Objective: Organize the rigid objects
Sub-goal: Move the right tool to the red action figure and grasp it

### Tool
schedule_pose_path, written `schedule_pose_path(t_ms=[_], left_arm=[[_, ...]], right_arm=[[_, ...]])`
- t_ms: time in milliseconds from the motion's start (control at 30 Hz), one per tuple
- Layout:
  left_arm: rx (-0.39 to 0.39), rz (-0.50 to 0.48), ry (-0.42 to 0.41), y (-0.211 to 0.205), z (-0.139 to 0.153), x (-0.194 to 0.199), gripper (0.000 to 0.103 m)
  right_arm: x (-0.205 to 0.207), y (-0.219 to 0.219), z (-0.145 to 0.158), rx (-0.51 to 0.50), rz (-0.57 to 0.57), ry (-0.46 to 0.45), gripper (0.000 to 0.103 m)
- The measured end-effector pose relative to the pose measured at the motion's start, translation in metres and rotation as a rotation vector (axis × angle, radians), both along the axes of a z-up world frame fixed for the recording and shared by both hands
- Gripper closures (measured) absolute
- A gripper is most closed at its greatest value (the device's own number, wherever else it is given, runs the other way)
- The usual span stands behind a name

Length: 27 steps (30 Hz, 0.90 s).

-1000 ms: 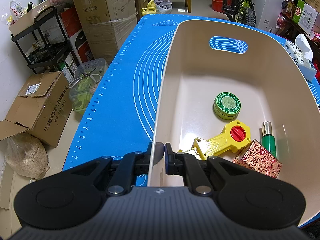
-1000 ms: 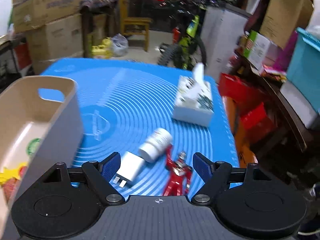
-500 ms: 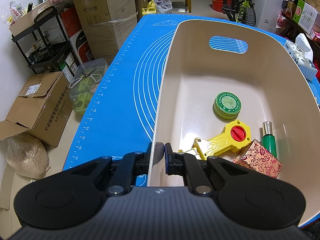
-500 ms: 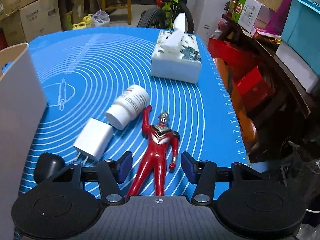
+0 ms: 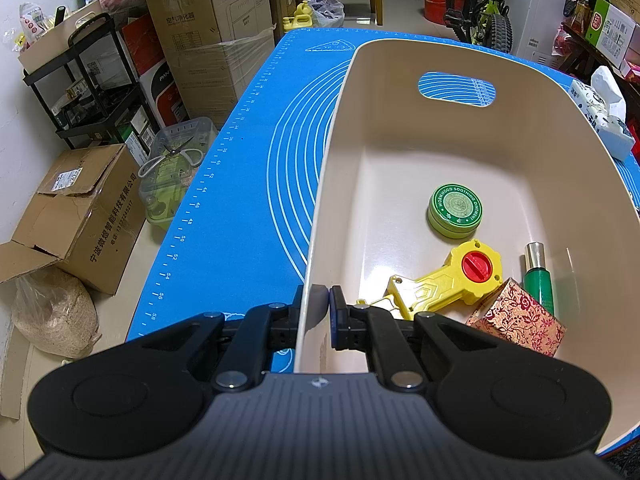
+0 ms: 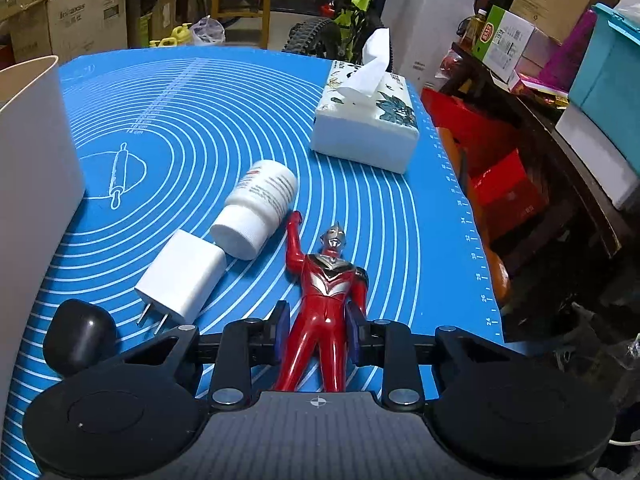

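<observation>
My left gripper is shut on the near wall of the beige bin. Inside the bin lie a green round tin, a yellow toy key, a green bottle and a red patterned box. In the right wrist view, a red toy figure lies on the blue mat. My right gripper is closing, and its blue pads press the figure's hips from both sides. Just left of the figure lie a white bottle and a white charger.
A tissue box stands farther back on the mat, near its right edge. A black rounded object sits near the front left, beside the bin's outer wall. Cardboard boxes, shelves and a bicycle surround the table.
My right gripper dropped down over the red figure and its jaws narrowed from wide apart to touching the figure's hips. The left gripper and the bin stayed still.
</observation>
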<state>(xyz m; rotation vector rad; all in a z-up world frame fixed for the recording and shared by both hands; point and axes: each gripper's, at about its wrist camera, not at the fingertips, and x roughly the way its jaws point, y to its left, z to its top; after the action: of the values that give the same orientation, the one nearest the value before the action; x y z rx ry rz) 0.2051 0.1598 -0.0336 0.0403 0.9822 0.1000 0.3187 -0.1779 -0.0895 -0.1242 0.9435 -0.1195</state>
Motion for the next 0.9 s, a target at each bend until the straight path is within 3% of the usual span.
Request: schedule_pose_path(t_ms=[733,900], left_arm=[[0.0,-0.001,0.0,0.0,0.0,0.0,0.091],[0.0,0.0,0.0,0.0,0.0,0.0,0.091]], right_arm=[[-0.016,-0.012,0.028,0.066,-0.039,-0.083,0.066],[-0.026,-0.011,0.045,0.07,-0.047,-0.142,0.066]])
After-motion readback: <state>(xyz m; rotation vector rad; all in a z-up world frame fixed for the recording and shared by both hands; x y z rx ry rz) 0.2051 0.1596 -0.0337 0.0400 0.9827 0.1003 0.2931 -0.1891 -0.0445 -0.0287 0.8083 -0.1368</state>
